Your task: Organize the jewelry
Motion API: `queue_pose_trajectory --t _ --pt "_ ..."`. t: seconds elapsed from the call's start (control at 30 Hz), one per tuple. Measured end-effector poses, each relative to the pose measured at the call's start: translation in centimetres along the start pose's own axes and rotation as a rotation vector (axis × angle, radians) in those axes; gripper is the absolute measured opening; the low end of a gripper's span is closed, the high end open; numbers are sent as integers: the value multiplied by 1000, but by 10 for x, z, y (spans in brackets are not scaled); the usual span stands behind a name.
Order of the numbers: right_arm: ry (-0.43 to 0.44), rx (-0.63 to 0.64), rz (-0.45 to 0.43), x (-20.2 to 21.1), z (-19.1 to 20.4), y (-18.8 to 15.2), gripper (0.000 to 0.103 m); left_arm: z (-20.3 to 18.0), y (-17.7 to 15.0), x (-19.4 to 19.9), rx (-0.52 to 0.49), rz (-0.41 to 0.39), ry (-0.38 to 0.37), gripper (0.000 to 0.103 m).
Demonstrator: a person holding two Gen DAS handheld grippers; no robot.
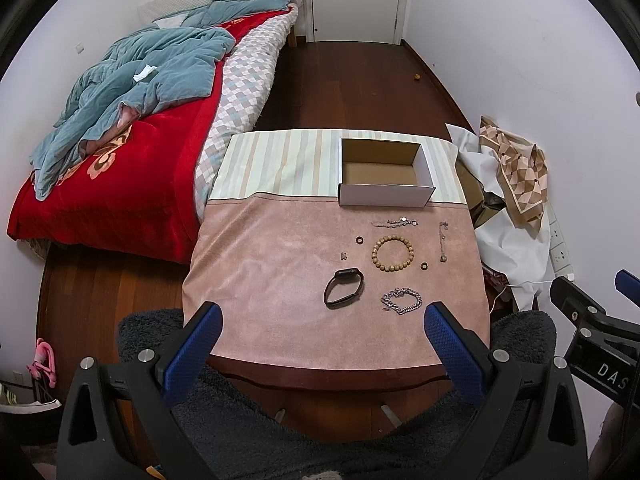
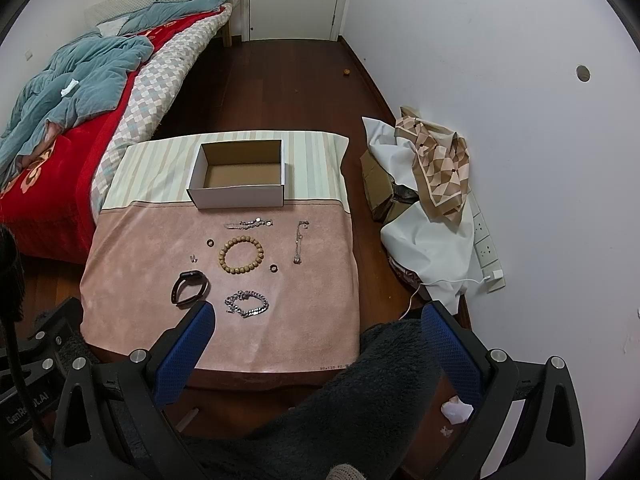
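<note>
An open, empty cardboard box (image 1: 384, 194) (image 2: 238, 196) stands at the back of a small table with a pink cloth (image 1: 280, 280) (image 2: 160, 280). In front of it lie a wooden bead bracelet (image 1: 392, 253) (image 2: 241, 256), a black smart band (image 1: 343, 292) (image 2: 189, 287), a silver chain bracelet (image 1: 402, 301) (image 2: 247, 304), a thin silver chain (image 1: 396, 223) (image 2: 248, 223), another thin chain (image 1: 443, 242) (image 2: 299, 242), two dark rings (image 1: 359, 240) (image 1: 423, 267) and a small earring (image 1: 343, 256). My left gripper (image 1: 324, 316) and right gripper (image 2: 318, 316) are open and empty, above the table's near edge.
A bed (image 1: 132, 168) with a red blanket and blue quilt stands left of the table. A pile of cloth and cardboard (image 2: 424, 184) lies on the floor at the right by a power strip (image 2: 486, 248). A dark fuzzy rug (image 2: 360, 400) lies below the grippers.
</note>
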State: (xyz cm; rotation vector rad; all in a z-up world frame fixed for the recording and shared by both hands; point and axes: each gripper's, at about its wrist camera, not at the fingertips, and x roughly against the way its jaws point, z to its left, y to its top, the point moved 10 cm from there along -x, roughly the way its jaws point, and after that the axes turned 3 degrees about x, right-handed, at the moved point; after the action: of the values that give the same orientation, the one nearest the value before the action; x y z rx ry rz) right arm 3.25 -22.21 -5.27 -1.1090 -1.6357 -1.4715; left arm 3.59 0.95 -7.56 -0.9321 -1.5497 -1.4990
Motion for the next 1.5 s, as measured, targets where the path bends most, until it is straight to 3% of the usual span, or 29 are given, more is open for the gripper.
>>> queue_pose_trajectory --t 0.33,0.63,0.83,0.9,0.97,1.03,1.2,1.37,1.4,1.47,1.5 --pt "-1 -13 -7 -5 1 0 103 0 3 -5 1 -10 10 103" --pt "15 -79 33 -80 -5 22 103 17 38 -80 -23 -27 137 103" --pt "20 -100 136 -163 -3 15 103 18 17 -169 -100 119 177 103" --pt "31 -105 174 -189 0 6 94 19 0 -202 -117 195 172 102" --pt "45 -109 216 -213 3 -3 80 18 -15 -224 -128 250 161 102" --pt "63 -112 243 -233 8 -12 71 18 -28 -242 -136 289 152 98" --pt "82 -109 303 -262 19 -30 69 12 -44 -275 -148 358 95 76" --pt "95 -98 330 -273 29 -34 69 -2 -42 -294 -200 357 51 73" --pt "94 -94 333 -275 31 -35 69 -5 -43 -297 -209 360 38 59" --pt "94 -88 339 -277 34 -35 69 -9 -40 -298 -207 346 14 48" --pt "96 -86 341 -278 36 -36 69 -12 -39 -299 -214 339 -3 36"
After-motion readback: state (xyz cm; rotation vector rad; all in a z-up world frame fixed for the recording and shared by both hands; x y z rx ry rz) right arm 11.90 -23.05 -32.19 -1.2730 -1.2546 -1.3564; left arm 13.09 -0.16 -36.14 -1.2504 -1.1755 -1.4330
